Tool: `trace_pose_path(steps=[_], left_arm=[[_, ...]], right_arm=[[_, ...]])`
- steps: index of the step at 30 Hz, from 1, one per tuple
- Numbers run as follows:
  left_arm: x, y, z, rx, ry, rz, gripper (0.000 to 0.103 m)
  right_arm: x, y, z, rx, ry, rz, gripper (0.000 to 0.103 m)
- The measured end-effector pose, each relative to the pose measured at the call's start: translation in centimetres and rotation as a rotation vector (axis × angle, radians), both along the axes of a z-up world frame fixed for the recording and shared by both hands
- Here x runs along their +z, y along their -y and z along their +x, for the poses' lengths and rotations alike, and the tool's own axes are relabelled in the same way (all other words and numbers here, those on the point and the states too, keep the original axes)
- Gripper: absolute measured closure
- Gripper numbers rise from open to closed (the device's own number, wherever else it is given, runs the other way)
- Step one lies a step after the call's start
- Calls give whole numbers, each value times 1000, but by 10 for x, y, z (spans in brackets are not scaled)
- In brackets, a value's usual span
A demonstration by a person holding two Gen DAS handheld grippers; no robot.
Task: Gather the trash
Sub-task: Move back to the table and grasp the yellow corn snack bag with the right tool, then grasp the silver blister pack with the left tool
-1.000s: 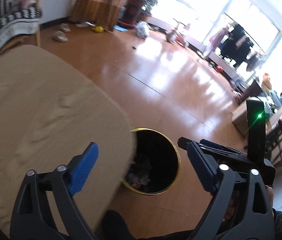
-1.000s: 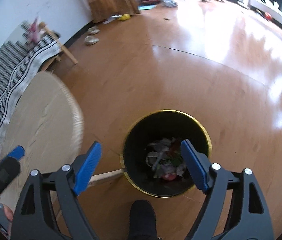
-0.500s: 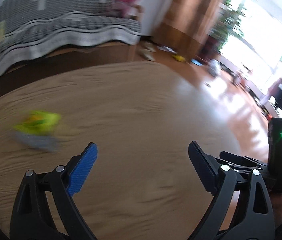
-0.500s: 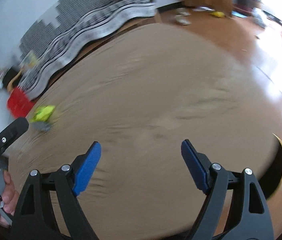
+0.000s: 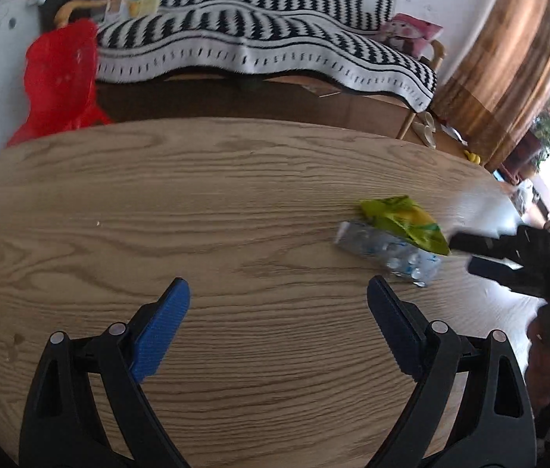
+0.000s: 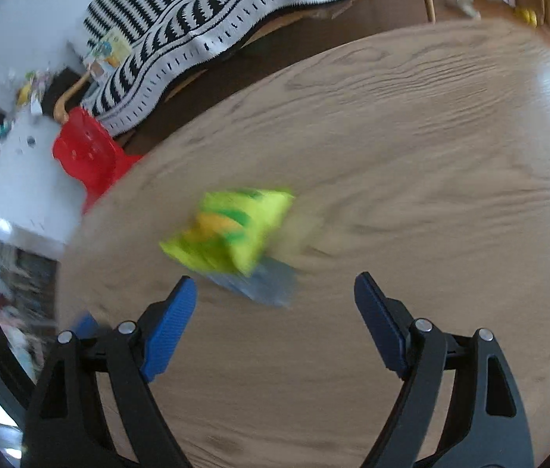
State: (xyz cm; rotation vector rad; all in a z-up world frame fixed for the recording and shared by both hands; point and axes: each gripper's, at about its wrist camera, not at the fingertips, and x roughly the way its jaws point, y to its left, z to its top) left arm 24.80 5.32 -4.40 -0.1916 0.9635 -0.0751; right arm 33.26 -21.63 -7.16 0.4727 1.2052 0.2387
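Observation:
A crumpled yellow-green snack bag (image 5: 405,223) lies on the wooden table (image 5: 197,210), partly on top of a clear, bluish plastic wrapper (image 5: 384,251). In the left wrist view both sit right of centre, beyond my open, empty left gripper (image 5: 278,304). The right gripper's black fingers (image 5: 509,249) reach in from the right edge, close to the bag. In the blurred right wrist view the snack bag (image 6: 232,230) and plastic wrapper (image 6: 263,284) lie just ahead of my open right gripper (image 6: 275,296), nearer its left finger. Nothing is held.
A sofa under a black-and-white striped blanket (image 5: 259,46) stands behind the table. A red plastic bag (image 5: 60,78) sits at the far left by a white cabinet. Brown curtains (image 5: 509,58) hang at the right. The table edge (image 6: 80,234) curves close on the left.
Both views swung from the black bin on the floor across to the tabletop. The snack bag and wrapper came into view and now lie close ahead of the right gripper. Both grippers stayed open.

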Motion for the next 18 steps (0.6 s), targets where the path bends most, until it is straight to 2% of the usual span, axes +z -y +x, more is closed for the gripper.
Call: trace_pose_path(steps=[3,7,8,10,13,15,18], left_arm=[[-6,-11,11,16,-26,-35,13],[-11,-2,20,8,-51,-51,14],[-13,4,14,6,-54,-52,14],[-16,12,15,-4,-63,-52,13],[-19,22,19,-12,-74,-36,13],[-21,30,22,-18,-84,-31,13],[-21,41,24,-13,-89,-39,14]], right_arm=[[-3,-23,26,7,-39,16,23],[-5,-49,46,36,-70,-19,23],[-6,-53,47,40,-76,-33,26],[-9,-56,50,45,-81,-61,54],[-3,-56,48,69,-57,-69,62],[9,-45,40,67,-5,-81,63],[23,-10,17,15,58,-40,63]])
